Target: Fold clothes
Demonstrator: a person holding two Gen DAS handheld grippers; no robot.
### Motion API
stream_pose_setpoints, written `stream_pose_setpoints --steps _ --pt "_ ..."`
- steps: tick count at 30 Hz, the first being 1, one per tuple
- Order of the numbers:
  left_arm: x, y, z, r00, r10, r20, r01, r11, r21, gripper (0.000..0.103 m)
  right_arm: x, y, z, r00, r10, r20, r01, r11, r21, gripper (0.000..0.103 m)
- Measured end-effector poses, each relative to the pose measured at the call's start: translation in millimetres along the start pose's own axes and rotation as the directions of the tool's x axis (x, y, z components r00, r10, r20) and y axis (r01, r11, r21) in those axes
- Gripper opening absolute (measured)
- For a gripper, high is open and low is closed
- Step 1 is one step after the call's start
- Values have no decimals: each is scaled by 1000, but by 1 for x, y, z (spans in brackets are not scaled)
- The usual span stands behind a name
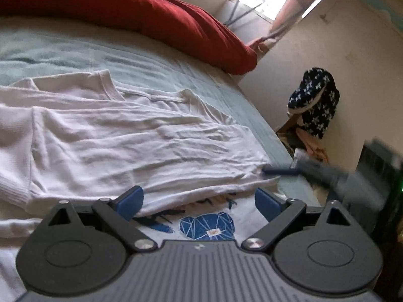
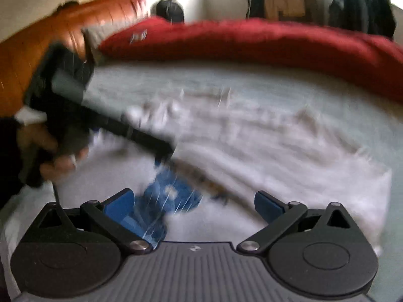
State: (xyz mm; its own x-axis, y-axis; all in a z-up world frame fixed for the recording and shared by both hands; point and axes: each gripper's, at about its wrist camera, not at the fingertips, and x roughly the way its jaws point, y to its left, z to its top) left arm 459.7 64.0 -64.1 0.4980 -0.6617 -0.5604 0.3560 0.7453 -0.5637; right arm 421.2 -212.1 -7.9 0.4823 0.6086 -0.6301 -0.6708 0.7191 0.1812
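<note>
While both grippers gape, shirt (image 1: 141,136) seems half-folded.

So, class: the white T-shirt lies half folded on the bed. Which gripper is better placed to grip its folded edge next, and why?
Probably left. The left gripper sits open right at the white T-shirt's folded edge; the right gripper, also open, faces the blue print, short of that edge.

I saw a red duvet (image 1: 141,17) bunched along the far side of the pale blue sheet (image 1: 161,68) | dark patterned slippers (image 1: 313,100) against the wall | an orange-brown headboard (image 2: 50,40) | dark clothes (image 2: 362,7) hanging by the window.
</note>
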Motion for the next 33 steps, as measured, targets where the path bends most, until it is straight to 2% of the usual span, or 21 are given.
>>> stream_pose_setpoints --steps 3,5,7,10,11,12,14,16,21,26,27,31,33 --pt "1 -3 -3 1000 13 -2 -13 998 65 95 7 -30 21 995 88 47 -95 982 164 103" --pt "1 -7 -7 1000 25 0 -25 993 118 96 14 -50 36 985 147 85 -165 947 276 103" --pt "1 -11 -11 999 37 4 -37 985 170 96 20 -71 50 971 201 130 -236 894 381 103" --pt "0 -18 -15 998 55 5 -54 968 246 96 59 -76 63 958 275 83 -282 845 454 103" --pt "0 -19 -16 998 57 5 -56 963 264 96 74 -75 65 956 288 53 -279 842 463 103" --pt "-1 -19 -17 998 56 5 -55 959 277 96 88 -74 67 955 296 23 -272 840 469 103" --pt "-3 -17 -19 999 45 10 -46 956 289 96 113 -68 67 965 259 -43 -212 865 455 103" --pt "-4 -15 -20 999 34 15 -37 953 300 96 133 -65 66 974 216 -69 -167 889 426 103" --pt "-15 -9 -22 1000 14 25 -21 950 313 96 153 -57 74 990 125 -59 -99 941 324 103" --pt "-21 -12 -35 999 35 -27 -23 935 354 96 149 -55 79 994 102 -46 -84 951 297 103" --pt "-22 -12 -38 999 41 -30 -27 930 366 96 143 -53 81 994 104 -40 -87 949 304 103" --pt "-27 -13 -42 998 53 -31 -38 924 381 96 108 -40 83 967 254 18 -247 922 298 103" --pt "-29 -13 -43 998 60 -29 -45 927 371 96 98 -36 72 956 294 1 -281 910 306 103"
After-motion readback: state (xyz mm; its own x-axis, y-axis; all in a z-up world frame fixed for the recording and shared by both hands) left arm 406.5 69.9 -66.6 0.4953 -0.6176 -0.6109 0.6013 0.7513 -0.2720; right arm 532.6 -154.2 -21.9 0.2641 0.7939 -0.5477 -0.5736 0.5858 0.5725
